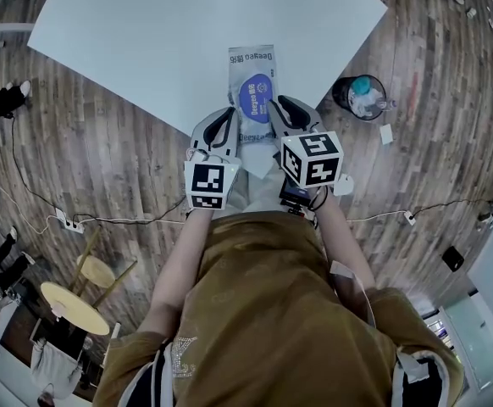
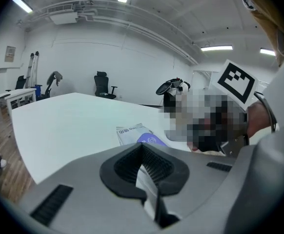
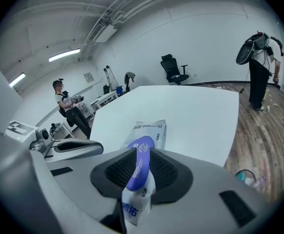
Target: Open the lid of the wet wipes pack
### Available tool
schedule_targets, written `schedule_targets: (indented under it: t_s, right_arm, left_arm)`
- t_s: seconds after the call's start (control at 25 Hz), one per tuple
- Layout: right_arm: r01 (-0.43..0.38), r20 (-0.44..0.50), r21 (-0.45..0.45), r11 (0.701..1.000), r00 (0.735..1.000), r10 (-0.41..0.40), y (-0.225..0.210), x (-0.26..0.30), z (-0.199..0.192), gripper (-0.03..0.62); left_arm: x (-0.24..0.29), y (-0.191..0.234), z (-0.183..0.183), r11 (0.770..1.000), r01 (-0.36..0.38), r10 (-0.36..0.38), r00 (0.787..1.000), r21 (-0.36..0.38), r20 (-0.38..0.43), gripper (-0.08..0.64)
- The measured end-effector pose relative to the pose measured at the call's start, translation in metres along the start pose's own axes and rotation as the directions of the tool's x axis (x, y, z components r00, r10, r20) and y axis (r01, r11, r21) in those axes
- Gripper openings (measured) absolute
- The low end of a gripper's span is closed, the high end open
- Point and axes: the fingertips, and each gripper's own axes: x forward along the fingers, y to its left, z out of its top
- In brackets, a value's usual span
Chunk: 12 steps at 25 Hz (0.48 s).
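R claw (image 3: 140, 172) pinching blue oval lid (image 3: 142, 147), L claw (image 2: 149, 174) gripping crinkly pack (image 1: 252, 64)

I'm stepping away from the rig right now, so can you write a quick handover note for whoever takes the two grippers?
Left gripper: shut on the near edge of the wet wipes pack, holding it down.
Right gripper: shut on the blue lid, which runs up between its jaws.
The pack lies on the white table near its corner, with its near end at the grippers.
Done: both grips are set.
Left: peel the lid back. I cannot tell whether it has started to lift.
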Motion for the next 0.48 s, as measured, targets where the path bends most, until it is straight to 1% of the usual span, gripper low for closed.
schedule_targets:
  t_s: [0.28, 0.48]
  right_arm:
    - [-0.025, -0.045, 0.012, 1.000, 0.999, 0.025, 0.009, 0.010, -0.004, 0.077]
    - [-0.009, -0.078, 0.036, 0.999, 0.997, 0.012, 0.007, 0.016, -0.011, 0.077]
  left_arm:
    - [0.000, -0.010, -0.013, 1.000, 0.024, -0.024, 0.999, 0.008, -0.034, 0.002]
    - [0.001, -0.016, -0.022, 0.999, 0.041, -0.040, 0.997, 0.020, -0.061, 0.002]
